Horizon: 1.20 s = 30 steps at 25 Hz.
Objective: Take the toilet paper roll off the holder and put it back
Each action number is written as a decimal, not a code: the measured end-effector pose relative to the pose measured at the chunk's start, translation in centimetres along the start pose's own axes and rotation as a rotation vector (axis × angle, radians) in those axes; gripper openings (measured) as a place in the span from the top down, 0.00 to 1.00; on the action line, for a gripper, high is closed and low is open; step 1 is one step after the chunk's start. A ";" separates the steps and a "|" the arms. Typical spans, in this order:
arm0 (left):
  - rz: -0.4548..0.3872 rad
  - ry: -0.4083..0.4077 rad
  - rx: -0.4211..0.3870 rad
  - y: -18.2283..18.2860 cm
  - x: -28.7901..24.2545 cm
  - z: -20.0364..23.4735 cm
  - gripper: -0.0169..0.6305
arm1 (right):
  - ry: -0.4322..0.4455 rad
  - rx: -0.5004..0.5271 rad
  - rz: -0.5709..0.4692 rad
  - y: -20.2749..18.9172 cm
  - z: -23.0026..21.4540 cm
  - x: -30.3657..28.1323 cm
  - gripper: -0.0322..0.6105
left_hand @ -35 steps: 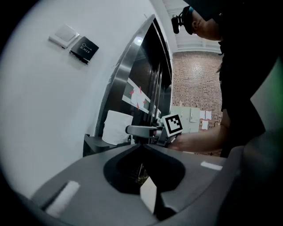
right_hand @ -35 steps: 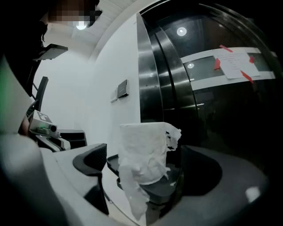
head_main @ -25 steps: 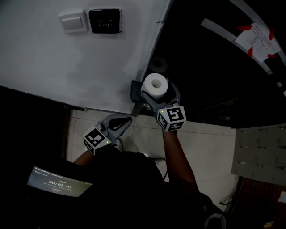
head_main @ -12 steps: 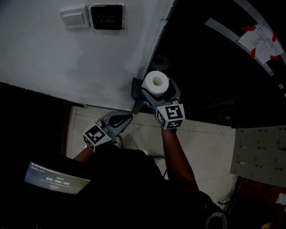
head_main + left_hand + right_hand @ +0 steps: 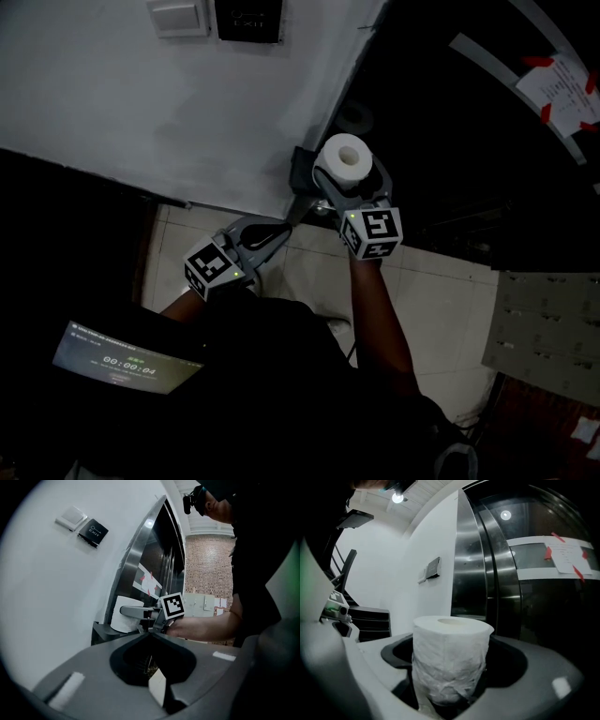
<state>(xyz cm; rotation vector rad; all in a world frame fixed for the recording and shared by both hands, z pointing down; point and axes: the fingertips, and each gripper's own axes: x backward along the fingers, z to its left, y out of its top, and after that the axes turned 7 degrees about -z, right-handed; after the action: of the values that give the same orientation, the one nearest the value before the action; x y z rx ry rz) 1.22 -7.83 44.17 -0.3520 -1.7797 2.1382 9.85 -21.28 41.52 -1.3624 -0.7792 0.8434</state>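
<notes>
The white toilet paper roll (image 5: 342, 156) stands upright between the jaws of my right gripper (image 5: 349, 183), beside the dark holder (image 5: 302, 174) at the wall's corner. In the right gripper view the roll (image 5: 451, 653) fills the gap of the gripper (image 5: 452, 670); the jaws are closing and its crumpled lower part looks pinched between them. My left gripper (image 5: 281, 225) hangs lower left of the holder, shut and holding nothing. In its own view the left gripper (image 5: 150, 633) points at the roll (image 5: 123, 616) and the holder (image 5: 101, 632).
A white wall carries a light switch (image 5: 180, 17) and a black exit button plate (image 5: 248, 17). A dark steel door (image 5: 469, 141) to the right bears a paper notice with red tape (image 5: 562, 80). Below lie a tiled floor (image 5: 441, 300) and a lit screen (image 5: 131, 361).
The right jaws have drawn in against the roll. Both grippers and the roll sit a little further right and higher in the head view; the left gripper has come nearer the holder.
</notes>
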 end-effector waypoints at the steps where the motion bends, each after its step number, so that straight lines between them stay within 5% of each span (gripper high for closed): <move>1: -0.001 0.000 -0.002 -0.1 0.1 0.1 0.97 | -0.005 -0.007 -0.007 0.0 -0.1 0.0 0.26; 16: 0.000 -0.027 0.005 -0.5 0.6 -0.3 0.97 | -0.065 -0.006 -0.029 1.6 -1.7 1.6 0.26; 30: 0.006 -0.060 0.009 -0.1 -0.8 -1.2 0.97 | -0.235 -0.026 0.020 1.0 -10.8 8.0 0.26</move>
<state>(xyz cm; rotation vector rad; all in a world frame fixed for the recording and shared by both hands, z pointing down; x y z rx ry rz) 2.44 -7.04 43.98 -0.2942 -1.8027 2.1819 23.15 -19.73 39.78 -1.3101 -0.9615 1.0249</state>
